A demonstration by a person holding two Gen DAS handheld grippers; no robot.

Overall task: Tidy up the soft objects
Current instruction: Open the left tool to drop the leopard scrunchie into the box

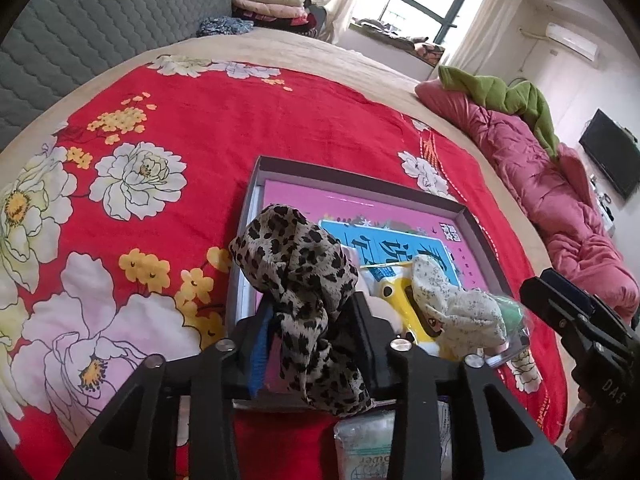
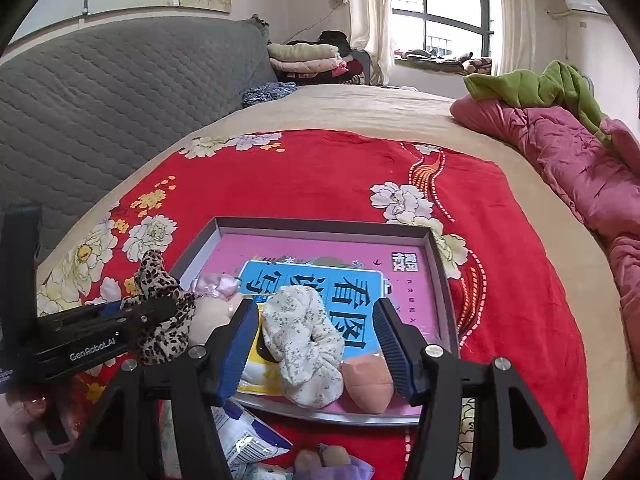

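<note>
the left gripper (image 1: 310, 320) is clamped on the leopard scrunchie (image 1: 298, 276), carried above the tray's (image 2: 320, 226) near-left corner, while the right gripper (image 2: 316, 348), jaws wide, straddles the white floral scrunchie (image 2: 304, 340) lying dead ahead in the tray, nearer it.

Three scrunchies are showing: a leopard-print scrunchie (image 1: 298, 292) sitting at about six o'clock in the left wrist view, a white floral scrunchie (image 2: 304, 340) lying near six o'clock in the right wrist view, and a pink satin scrunchie (image 2: 214, 284) peeking out at about eight o'clock. One peach makeup sponge (image 2: 368, 384) is resting at five o'clock. One shallow grey box (image 2: 324, 227) is holding one pink book (image 2: 320, 248). Two grippers are appearing: the left gripper (image 1: 308, 320) and the right gripper (image 2: 316, 344). One plastic packet (image 2: 244, 436) is lying at seven o'clock.
</note>
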